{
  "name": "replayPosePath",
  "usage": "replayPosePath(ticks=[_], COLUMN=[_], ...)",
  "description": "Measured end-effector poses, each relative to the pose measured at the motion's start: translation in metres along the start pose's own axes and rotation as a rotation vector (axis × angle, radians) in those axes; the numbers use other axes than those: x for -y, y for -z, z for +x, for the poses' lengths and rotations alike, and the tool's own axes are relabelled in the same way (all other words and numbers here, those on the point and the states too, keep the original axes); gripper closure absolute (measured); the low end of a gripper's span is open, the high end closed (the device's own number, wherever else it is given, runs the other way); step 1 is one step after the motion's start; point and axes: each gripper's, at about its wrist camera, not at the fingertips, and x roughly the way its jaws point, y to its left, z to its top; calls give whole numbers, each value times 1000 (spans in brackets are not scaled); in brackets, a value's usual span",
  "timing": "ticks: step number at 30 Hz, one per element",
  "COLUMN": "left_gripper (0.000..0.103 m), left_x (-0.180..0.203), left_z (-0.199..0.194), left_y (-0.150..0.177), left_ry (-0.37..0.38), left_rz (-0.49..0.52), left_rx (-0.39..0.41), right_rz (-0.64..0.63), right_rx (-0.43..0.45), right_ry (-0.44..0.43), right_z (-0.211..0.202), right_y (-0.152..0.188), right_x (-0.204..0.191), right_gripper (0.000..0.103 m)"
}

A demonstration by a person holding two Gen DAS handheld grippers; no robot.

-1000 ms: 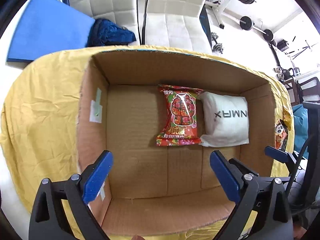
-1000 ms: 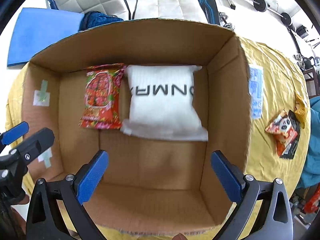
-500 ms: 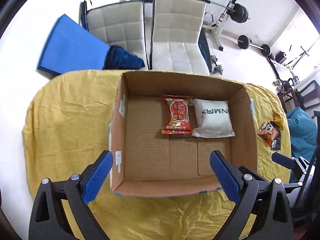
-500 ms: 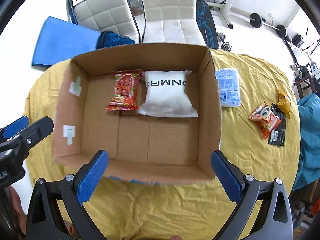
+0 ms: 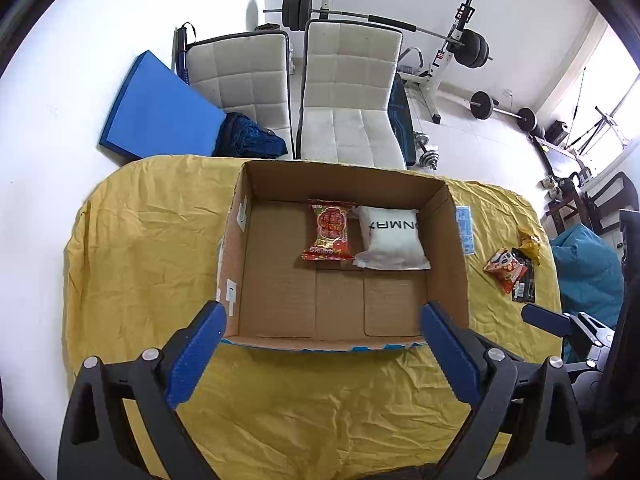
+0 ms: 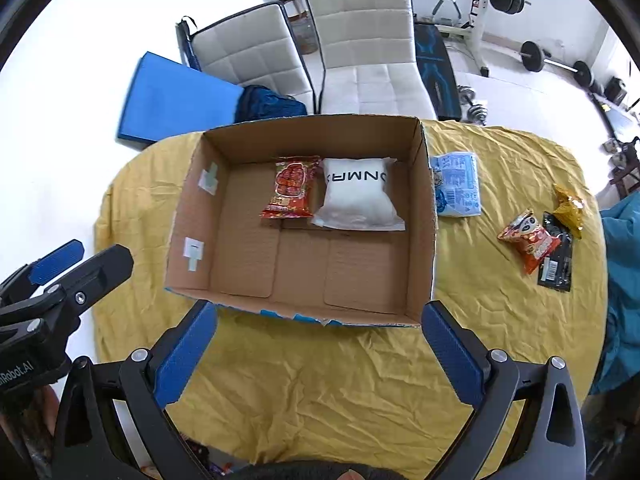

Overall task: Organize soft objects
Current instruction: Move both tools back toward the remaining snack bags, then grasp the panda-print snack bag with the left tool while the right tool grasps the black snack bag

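Left wrist view. We take the open brown cardboard box [image 5: 344,256] on the yellow cloth-covered table [image 5: 144,264] as our landmark. Inside the box, against its far wall: one red printed snack packet [image 5: 330,230] and, touching it on the right, one white soft pack with black lettering [image 5: 394,238]. Count inside: two. The near half of the box floor is bare. Outside the box, just beside its right wall: one pale blue-and-white flat pack [image 5: 465,229], partly hidden. Further right of the box: one orange panda-print snack packet [image 5: 505,269], one black flat sachet [image 5: 525,282], one yellow crinkled packet [image 5: 529,242]. We hold the left gripper [image 5: 322,354] short of the box's near wall, its blue pads spread wide and empty.

Right wrist view. We count the same: two items in the box [image 6: 304,216], the red packet [image 6: 292,186] and the white pack [image 6: 356,196]; four outside to its right, the blue-and-white pack [image 6: 458,184], panda packet [image 6: 528,240], black sachet [image 6: 557,264] and yellow packet [image 6: 569,206]. The right gripper [image 6: 320,354] sits before the near wall, jaws wide apart, carrying nothing.

We judge the task about a third done: two stowed, four left to gather.
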Motion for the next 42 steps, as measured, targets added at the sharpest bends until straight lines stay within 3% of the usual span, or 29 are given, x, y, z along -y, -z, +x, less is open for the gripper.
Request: replayPosePath(ticks=[7, 16, 21, 26, 32, 34, 40, 42], left_gripper=[4, 4, 4, 4, 4, 4, 4, 4], left_x=[50, 171, 238, 284, 317, 326, 333, 331], left_z=[-5, 45, 102, 165, 229, 247, 289, 298], left_y=[-12, -48, -65, -71, -64, -60, -54, -50], left_ry=[20, 130, 179, 193, 177, 169, 163, 167], left_rz=[4, 122, 163, 158, 133, 126, 44, -3], left_rx=[20, -50, -149, -274, -424, -469, -569, -600], right_rz=[50, 254, 371, 491, 607, 608, 573, 577], right_rx=[12, 39, -30, -116, -218, -239, -271, -265], right_ry=[-14, 180, 242, 208, 129, 92, 91, 77], right_z=[-19, -39, -9, 55, 135, 152, 174, 170], right_y=[-9, -27, -31, -28, -24, -24, -10, -1], right_x=[63, 243, 342, 417, 458, 457, 440, 442], right_gripper=[0, 0, 0, 0, 13, 24, 49, 51])
